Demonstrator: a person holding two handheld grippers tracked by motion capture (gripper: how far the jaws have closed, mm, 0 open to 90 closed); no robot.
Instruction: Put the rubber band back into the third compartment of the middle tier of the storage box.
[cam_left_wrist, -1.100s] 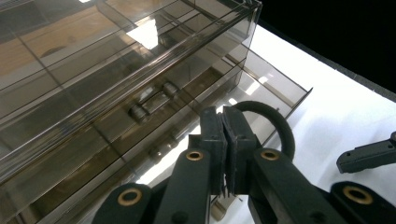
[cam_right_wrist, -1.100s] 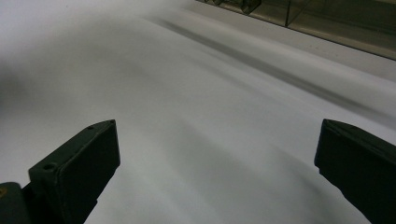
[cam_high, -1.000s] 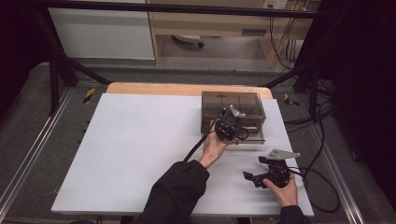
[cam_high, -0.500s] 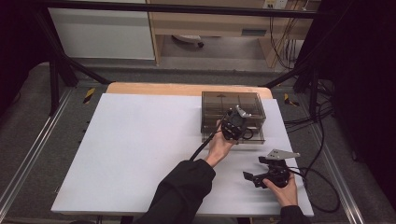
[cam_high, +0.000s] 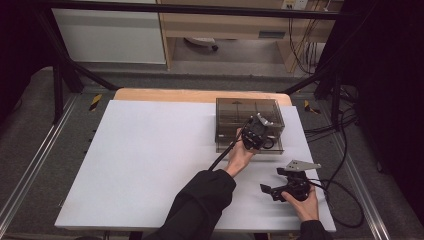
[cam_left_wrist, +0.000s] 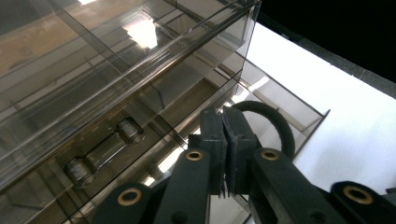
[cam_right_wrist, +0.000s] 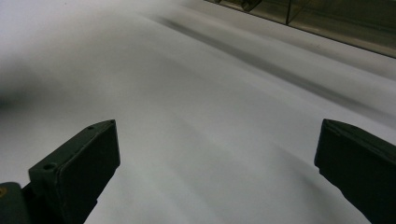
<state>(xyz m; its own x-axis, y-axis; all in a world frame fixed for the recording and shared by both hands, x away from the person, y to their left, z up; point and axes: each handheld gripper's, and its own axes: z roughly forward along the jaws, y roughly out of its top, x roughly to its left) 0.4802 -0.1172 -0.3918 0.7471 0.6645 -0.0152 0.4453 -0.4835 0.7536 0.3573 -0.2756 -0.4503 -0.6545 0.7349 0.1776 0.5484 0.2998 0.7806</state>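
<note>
White table top (cam_high: 140, 165), bare across its left half. My left forearm in a black sleeve (cam_high: 200, 200) comes up from the bottom edge and crosses toward the right half.

My left hand (cam_high: 240, 155) holds the left gripper (cam_high: 256, 134) at the front face of the smoky translucent plastic drawer box (cam_high: 235, 112), which sits at the far right of the table, near the wooden back edge (cam_high: 200, 94). The gripper's black cable (cam_high: 227, 150) trails back along my forearm.

In the left gripper view, the 2 jaws stand pressed together with no visible gap, tips right up against the box front. Left gripper (cam_left_wrist: 225, 154): closed. I cannot tell if anything thin is pinched between the pads. A black curved loop (cam_left_wrist: 275, 123) rises just right of the jaw tips; cannot tell what it belongs to. The box (cam_left_wrist: 116, 84) shows stacked clear compartments with a moulded pull handle (cam_left_wrist: 100, 151) on 1 drawer, left of the jaws.

Further right, near the front edge, my right hand (cam_high: 305, 202) holds the right gripper (cam_high: 272, 191) low over the table, well apart from the box, grey three-cornered plate (cam_high: 301, 164) on top.

In the right gripper view, right gripper (cam_right_wrist: 217, 158) jaws are wide apart, nothing between them, bare white table (cam_right_wrist: 196, 116) below. Box edge (cam_right_wrist: 327, 16) at top right.
</note>
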